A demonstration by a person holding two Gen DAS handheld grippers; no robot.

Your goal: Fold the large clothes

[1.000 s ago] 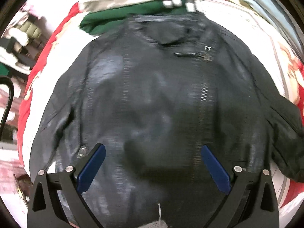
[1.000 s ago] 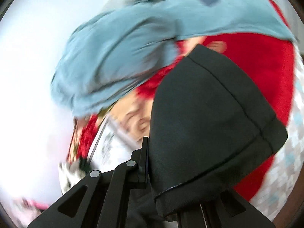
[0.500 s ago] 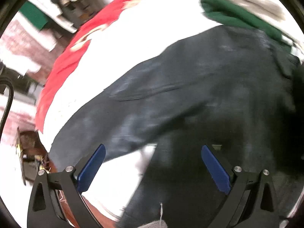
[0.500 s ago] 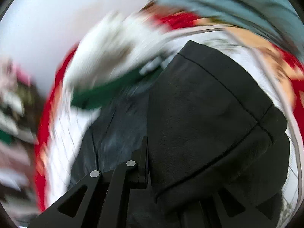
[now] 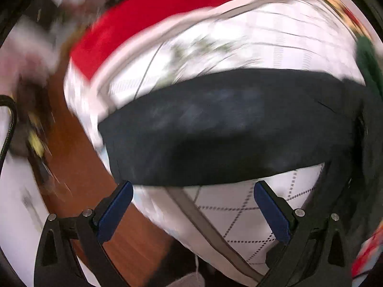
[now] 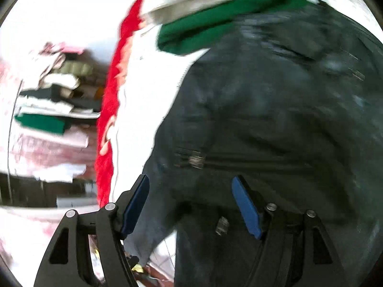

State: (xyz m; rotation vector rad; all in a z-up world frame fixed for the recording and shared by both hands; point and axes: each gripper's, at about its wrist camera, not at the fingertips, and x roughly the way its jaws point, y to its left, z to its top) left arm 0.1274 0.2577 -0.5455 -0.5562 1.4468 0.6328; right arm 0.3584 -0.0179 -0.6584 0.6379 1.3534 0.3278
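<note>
The black jacket [image 6: 275,124] lies spread on a bed with a red-bordered white quilt [image 5: 251,40]; one sleeve [image 5: 227,129] stretches toward the bed's edge, its cuff close to that edge. The left gripper [image 5: 191,205] hangs above the sleeve, fingers wide apart and empty. The right gripper [image 6: 191,203] is opening its fingers over the jacket's body, gripping nothing. A green garment [image 6: 215,31] lies at the jacket's collar end.

Brown wood floor [image 5: 79,167], blurred clutter.

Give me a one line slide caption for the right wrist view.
Right hand-held gripper, jaws opening and empty, over the black jacket, green garment beyond.
</note>
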